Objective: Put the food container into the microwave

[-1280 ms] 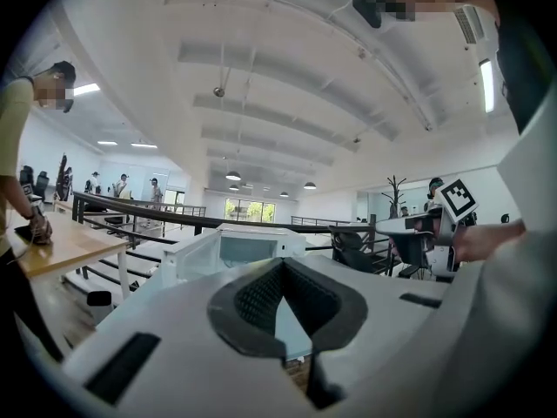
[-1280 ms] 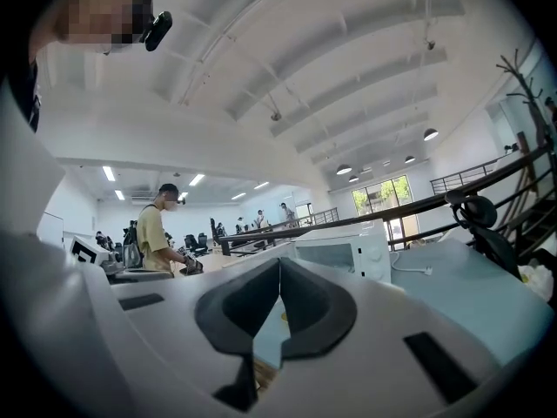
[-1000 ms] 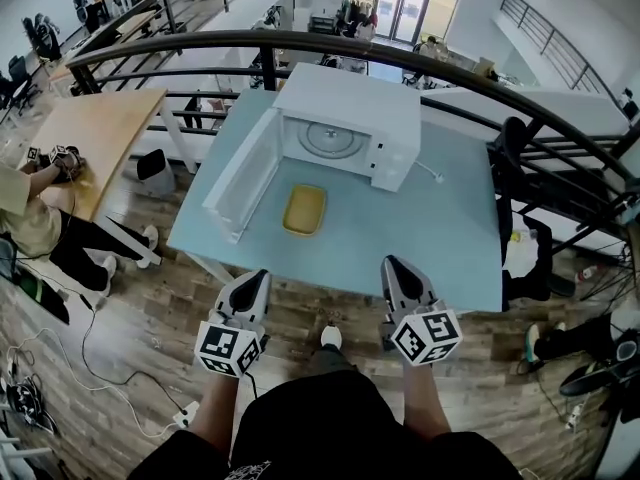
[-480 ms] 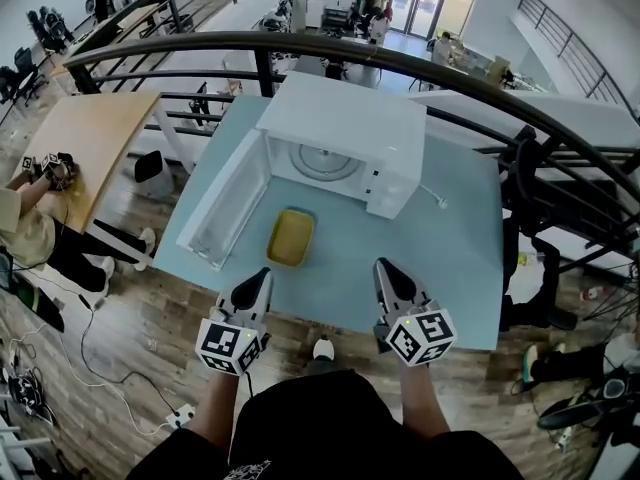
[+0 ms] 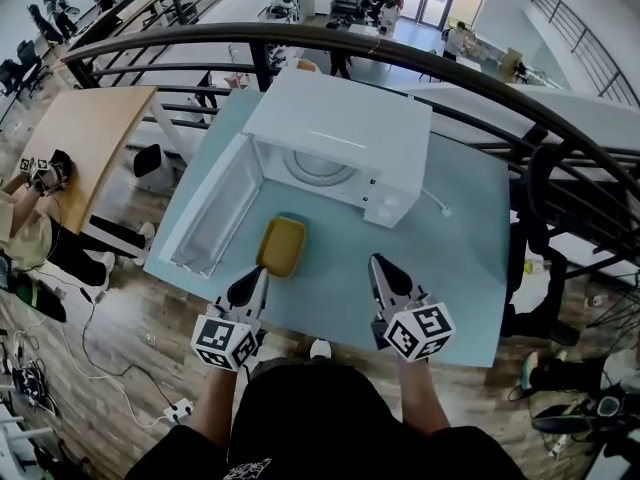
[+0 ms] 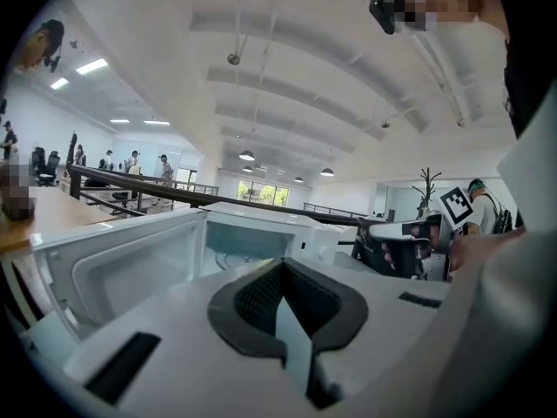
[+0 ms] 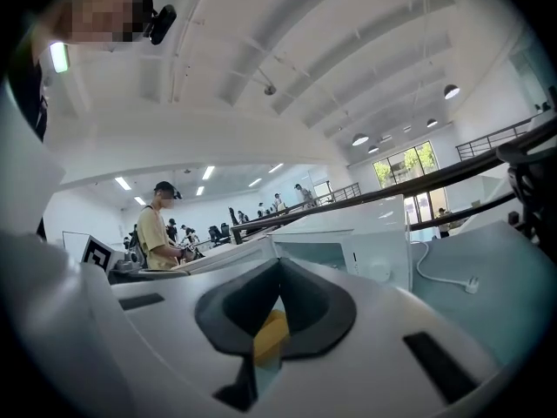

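Container [image 5: 283,246]: yellow, shallow, lying on the light blue table [image 5: 450,258], outside the oven and just in front of its open cavity.
Microwave [image 5: 340,133]: white, at the table's far side, its door [image 5: 210,213] swung out to the left.
Left gripper [image 5: 255,278]: jaws pressed together with nothing between them; its tip is by the container's near left corner, contact unclear.
Right gripper [image 5: 383,268]: jaws together, empty, held over the table right of the container and apart from it.

no legible txt, brands or nos. in any view; microwave [image 5: 340,138] ctrl panel print too small to read.
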`<state>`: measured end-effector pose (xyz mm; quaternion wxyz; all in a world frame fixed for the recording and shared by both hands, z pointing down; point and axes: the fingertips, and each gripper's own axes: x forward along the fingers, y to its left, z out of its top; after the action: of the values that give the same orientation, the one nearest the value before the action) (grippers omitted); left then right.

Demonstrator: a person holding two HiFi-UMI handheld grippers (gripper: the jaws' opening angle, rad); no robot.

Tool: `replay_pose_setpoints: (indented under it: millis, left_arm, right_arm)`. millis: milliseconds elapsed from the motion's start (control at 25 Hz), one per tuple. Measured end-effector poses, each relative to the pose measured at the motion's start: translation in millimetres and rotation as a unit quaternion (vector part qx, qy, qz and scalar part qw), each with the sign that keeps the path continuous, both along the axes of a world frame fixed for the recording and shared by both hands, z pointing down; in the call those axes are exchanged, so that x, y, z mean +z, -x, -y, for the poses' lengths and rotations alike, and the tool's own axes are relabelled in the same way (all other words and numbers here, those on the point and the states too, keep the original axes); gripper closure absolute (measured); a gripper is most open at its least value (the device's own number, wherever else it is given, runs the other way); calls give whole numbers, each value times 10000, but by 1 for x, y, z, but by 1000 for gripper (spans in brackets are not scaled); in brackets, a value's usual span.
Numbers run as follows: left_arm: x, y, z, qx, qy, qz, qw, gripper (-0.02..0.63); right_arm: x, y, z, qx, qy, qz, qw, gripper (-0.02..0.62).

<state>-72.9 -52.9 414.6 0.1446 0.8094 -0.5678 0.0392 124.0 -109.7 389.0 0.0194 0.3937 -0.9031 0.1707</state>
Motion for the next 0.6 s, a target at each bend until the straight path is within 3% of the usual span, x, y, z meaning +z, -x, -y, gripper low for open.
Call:
replay_pose_setpoints:
  millis: [160, 360, 600]
  left_arm:
    - [6, 2, 8, -76, 52, -34, 10000, 598]
    - [16, 7, 9, -164, 245, -385, 9988, 598]
    - [34, 16, 16, -265, 490, -401, 9976, 598]
  right_arm:
    - [2, 3, 12, -61, 64, 135, 9999, 589]
    - [4, 15, 19, -243, 49, 81, 9997, 589]
    - [12, 29, 25, -406, 92, -24, 9991, 589]
